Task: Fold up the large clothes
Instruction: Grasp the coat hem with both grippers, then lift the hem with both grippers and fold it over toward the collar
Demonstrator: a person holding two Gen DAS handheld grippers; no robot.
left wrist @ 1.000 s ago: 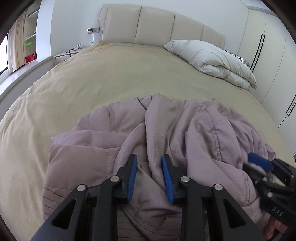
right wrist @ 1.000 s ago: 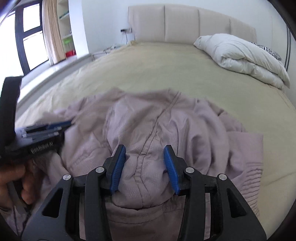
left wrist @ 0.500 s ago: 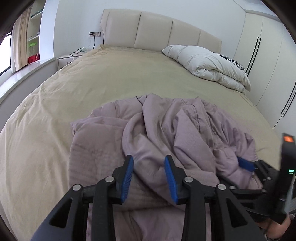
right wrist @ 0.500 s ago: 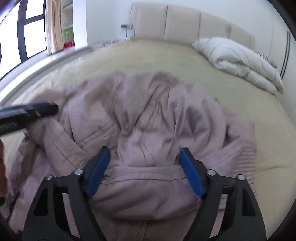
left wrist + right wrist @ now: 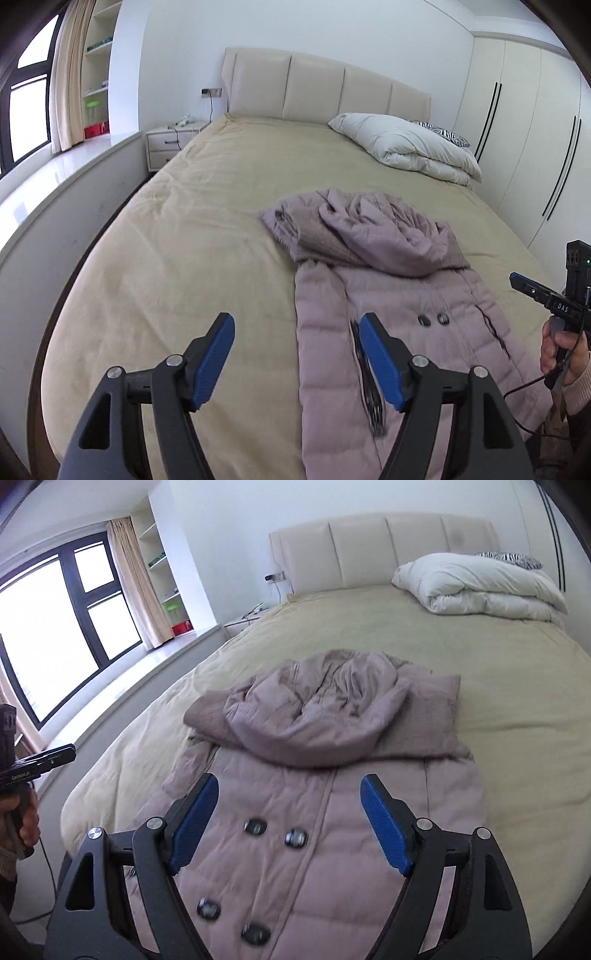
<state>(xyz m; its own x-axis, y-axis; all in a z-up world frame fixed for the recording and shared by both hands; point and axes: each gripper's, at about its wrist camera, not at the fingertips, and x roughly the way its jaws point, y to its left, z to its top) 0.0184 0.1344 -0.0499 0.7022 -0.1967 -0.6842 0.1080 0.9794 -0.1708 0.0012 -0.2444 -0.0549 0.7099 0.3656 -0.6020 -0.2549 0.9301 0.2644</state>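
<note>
A mauve quilted coat [image 5: 399,325] with dark buttons lies lengthwise on the beige bed [image 5: 207,236], its hood [image 5: 373,232] bunched at the far end. It also shows in the right wrist view [image 5: 314,830], hood [image 5: 314,716] beyond the buttons. My left gripper [image 5: 297,360] is open and empty, above the bed at the coat's left edge. My right gripper [image 5: 288,823] is open and empty, above the coat's buttoned front. Each gripper shows at the edge of the other's view: the right [image 5: 535,291], the left [image 5: 40,760].
A folded white duvet [image 5: 406,147] lies at the bed's far right by the padded headboard [image 5: 325,88]. A nightstand [image 5: 173,144] and a window ledge [image 5: 55,173] run along the left. Wardrobe doors [image 5: 535,140] stand on the right.
Both grippers have opened wide, let go of the coat and drawn back. The coat, bunched up before, now lies stretched out flat on the bed.
</note>
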